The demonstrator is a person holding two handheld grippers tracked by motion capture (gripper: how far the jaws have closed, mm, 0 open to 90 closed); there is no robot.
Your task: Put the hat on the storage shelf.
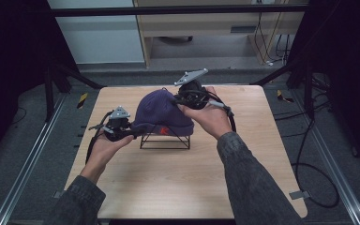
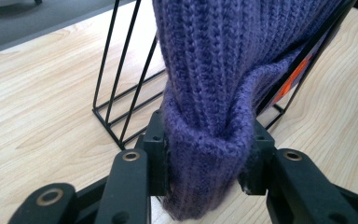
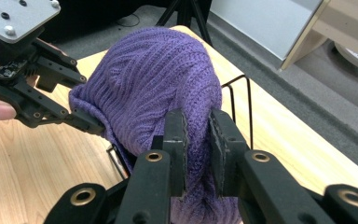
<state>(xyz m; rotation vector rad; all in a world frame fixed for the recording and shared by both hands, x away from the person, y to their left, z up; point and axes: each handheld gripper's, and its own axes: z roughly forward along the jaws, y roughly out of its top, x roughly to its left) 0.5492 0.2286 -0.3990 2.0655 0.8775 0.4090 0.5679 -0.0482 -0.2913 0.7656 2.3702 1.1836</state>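
Two grippers pinching purple beanie (image 1: 161,112), draped over black wire stand (image 1: 165,140), wooden table (image 1: 183,178)

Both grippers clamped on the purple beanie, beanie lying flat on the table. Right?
Not flat: the high view shows the purple beanie draped over a black wire stand. The left gripper and right gripper are both clamped on it.

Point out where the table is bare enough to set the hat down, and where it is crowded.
Bare wood lies along the near edge of the table, in front of the wire stand, and on its far right side. The middle is crowded: the hat sits on the stand, with the left gripper and right gripper both clamped on it.
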